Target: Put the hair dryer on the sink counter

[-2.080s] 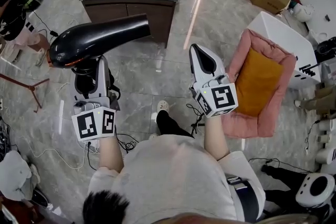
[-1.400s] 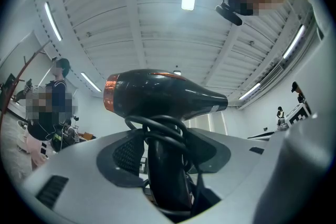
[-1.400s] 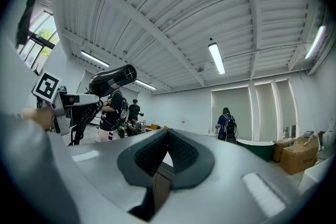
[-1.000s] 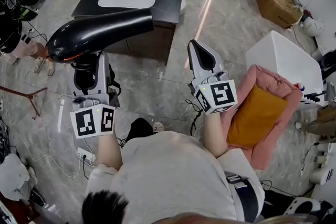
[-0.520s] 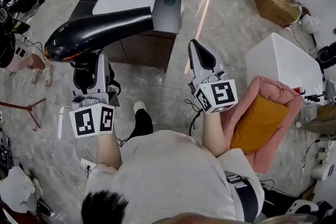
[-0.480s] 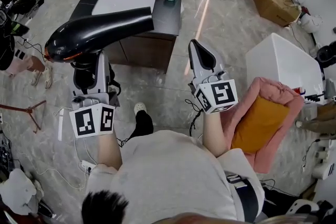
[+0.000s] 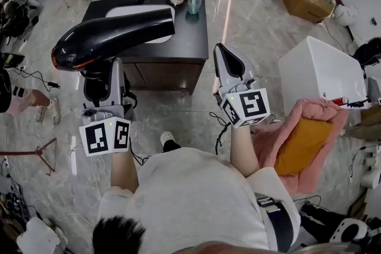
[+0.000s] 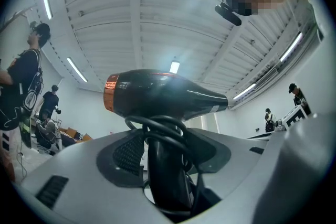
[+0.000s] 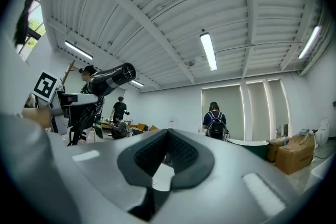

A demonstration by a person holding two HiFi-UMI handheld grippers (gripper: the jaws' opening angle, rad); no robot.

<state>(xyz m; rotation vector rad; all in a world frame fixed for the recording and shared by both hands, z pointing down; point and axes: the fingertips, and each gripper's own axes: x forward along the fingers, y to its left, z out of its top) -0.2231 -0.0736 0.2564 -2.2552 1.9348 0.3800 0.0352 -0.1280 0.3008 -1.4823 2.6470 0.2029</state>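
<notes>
Hair dryer (image 7: 113, 35) held aloft, handle pinched between left gripper (image 7: 100, 83) fingers, nozzle pointing toward dark sink tabletop (image 7: 193, 33). Right gripper (image 7: 226, 65) fingers pressed together, empty.

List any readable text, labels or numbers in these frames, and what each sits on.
No legible words or numbers in any view.
On the glossy black hair dryer: a pale label near the nozzle, too blurred to read.
Cubes on the left gripper and right gripper: black-and-white square markers, no letters.
</notes>
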